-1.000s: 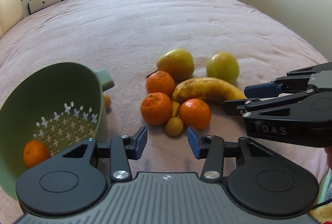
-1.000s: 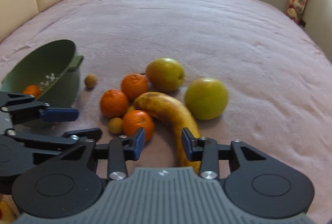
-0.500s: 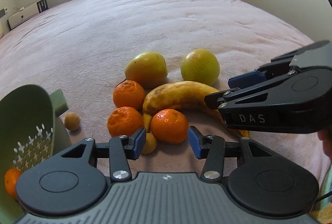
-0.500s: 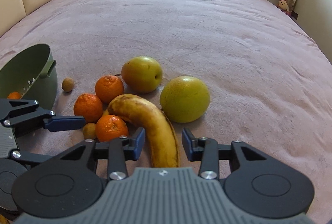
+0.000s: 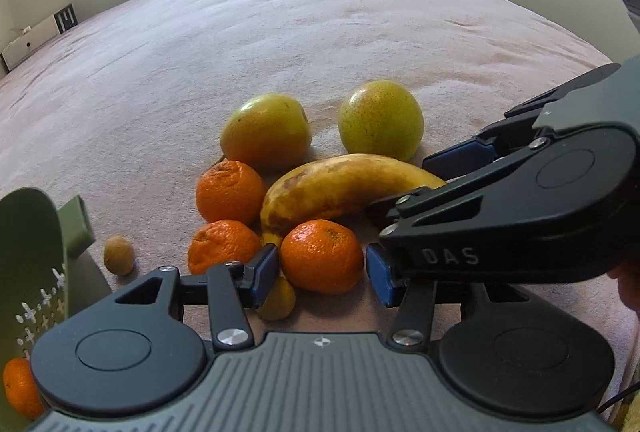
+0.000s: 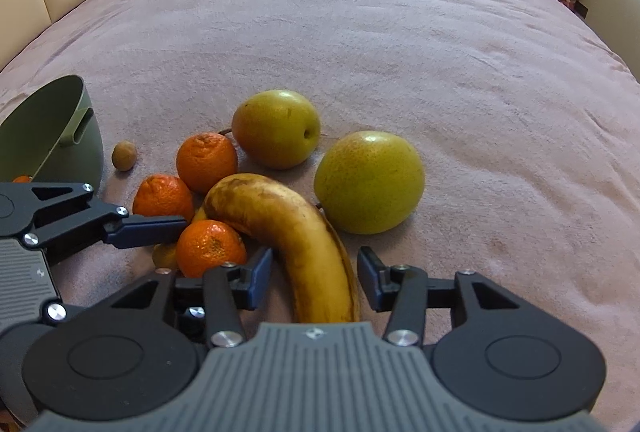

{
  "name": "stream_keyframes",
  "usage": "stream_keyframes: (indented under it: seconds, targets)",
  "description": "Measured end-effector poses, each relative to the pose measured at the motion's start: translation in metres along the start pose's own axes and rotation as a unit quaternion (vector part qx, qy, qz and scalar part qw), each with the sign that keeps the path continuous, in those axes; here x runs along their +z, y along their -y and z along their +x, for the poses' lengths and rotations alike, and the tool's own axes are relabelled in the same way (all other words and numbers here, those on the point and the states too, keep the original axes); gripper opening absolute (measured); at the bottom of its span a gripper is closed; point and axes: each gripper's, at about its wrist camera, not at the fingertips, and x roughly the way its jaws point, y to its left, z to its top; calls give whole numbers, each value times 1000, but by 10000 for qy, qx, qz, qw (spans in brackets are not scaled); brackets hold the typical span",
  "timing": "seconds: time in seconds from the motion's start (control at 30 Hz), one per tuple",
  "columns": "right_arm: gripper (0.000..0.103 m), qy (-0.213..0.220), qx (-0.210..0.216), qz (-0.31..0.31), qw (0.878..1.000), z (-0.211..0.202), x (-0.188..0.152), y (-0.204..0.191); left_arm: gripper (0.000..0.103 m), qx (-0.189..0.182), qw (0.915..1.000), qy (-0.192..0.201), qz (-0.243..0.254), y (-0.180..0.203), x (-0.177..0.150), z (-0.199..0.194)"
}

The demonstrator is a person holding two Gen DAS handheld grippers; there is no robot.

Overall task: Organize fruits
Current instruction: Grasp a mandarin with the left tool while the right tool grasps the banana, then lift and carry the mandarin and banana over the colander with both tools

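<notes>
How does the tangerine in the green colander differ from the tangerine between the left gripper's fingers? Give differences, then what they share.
The tangerine in the colander sits alone inside the green colander; the tangerine at the left gripper lies on the bed. The first is mostly hidden; the second shows fully, against the banana. Both are orange and round.

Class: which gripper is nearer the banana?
Right. The right gripper straddles the banana, jaws opening, not pressing. The left gripper flanks a tangerine beside it.
</notes>
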Motion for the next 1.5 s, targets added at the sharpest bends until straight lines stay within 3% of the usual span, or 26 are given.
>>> stream_keyframes:
  seconds: [0.17,0.37,0.67,1.17,1.5]
  targets:
    - [50,-64,56,26,10000,8,2,-1,60,15,10000,-86,1,0,1,6]
    - [53,-95,97,88,9999,14,3,-2,53,-28,10000,-80,-14,1,0,5]
    - [48,-108,-59,67,9999,7,5,-8,51,-124,9998,-16,-177,-2,-1,-6]
    - [36,453,-458,-388,9972,-35,10,-27,50,-128,9991,380,-132,0,5,-53]
    - [35,-329,-331,-26,9989,-32,-9,-17,50,-193,9995,140,-189,-6,-14,-76]
